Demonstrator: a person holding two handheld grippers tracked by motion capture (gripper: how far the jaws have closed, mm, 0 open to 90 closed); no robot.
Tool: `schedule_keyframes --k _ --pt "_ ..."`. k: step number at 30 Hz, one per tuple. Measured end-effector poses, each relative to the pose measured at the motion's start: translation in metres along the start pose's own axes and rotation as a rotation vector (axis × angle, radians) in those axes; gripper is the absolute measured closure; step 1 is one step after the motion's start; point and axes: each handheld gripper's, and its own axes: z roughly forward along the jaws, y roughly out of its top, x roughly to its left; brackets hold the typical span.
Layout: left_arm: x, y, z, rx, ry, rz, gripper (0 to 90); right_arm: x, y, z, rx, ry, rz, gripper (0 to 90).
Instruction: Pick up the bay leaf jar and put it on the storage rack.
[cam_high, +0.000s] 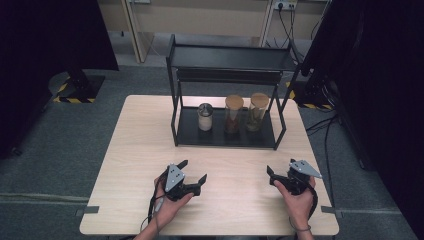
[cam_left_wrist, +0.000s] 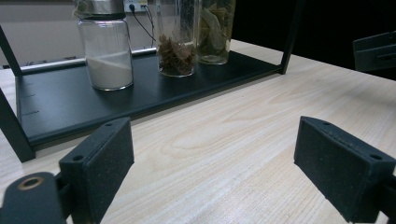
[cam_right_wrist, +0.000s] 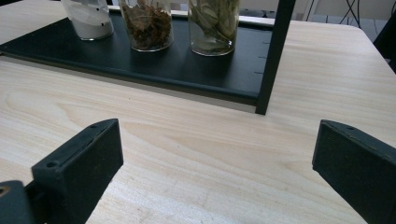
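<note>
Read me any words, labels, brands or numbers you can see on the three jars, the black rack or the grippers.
None can be read.
Jar of white powder: no label on the glass.
Jar of brown dried pieces: no label.
Jar of pale dried leaves: no label.
Black rack: no marking.
Left gripper and right gripper: plain black pads and grey plates, no lettering.

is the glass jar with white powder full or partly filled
Partly filled: in the metal-lidded glass jar on the black shelf, white powder reaches roughly halfway up.
</note>
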Motion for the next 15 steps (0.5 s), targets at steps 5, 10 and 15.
schedule_keyframes --k 5,10,15 --pt "-0.0002 0.0 0.0001 0.001 0.001 0.002 11.8 -0.0036 -0.0025 -0.0023 0.001 -0.008 0.001 2.0" --pt "0.0 0.0001 0.0002 0.002 0.0 0.0 11.8 -0.007 -0.0054 -0.003 0.006 -0.016 0.007 2.0" --pt "0.0 0.0001 0.0002 0.002 0.001 0.001 11.8 -0.0092 -0.0066 -0.0041 0.004 -0.021 0.01 2.1"
